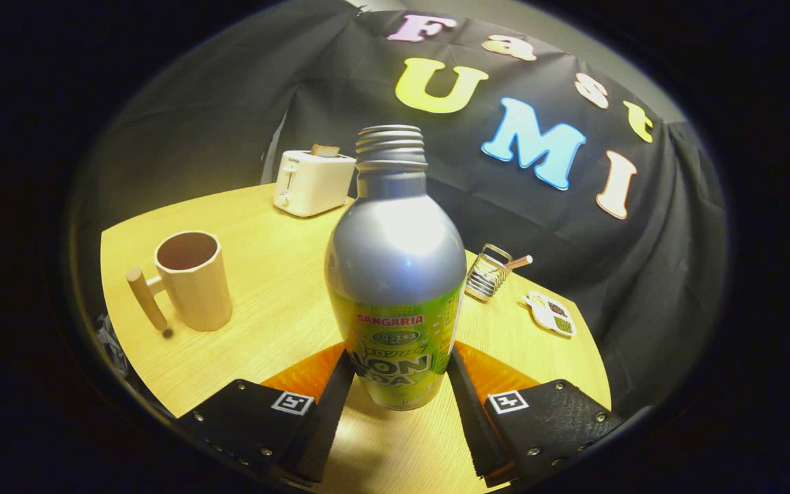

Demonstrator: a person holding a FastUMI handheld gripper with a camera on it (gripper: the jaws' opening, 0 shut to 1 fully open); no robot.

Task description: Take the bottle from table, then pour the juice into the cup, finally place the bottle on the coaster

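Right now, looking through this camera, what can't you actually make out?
- Bottle, gripper view: opaque, so the juice level is hidden; it blocks the table behind it.
- Gripper: fingers flank the bottle; contact is unclear.
- Cup: inside is shadowed.
- Coaster: pattern too small.
- Wire rack: contents unclear.

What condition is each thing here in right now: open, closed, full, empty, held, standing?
Bottle: upright, cap off, between the fingers, both pressing its lower sides.
Gripper: shut on the bottle.
Cup: upright on the table, contents unclear.
Toaster: a slice sticking up from its slot.
Wire holder: standing, a stick poking out.
Coaster: flat, nothing on it.
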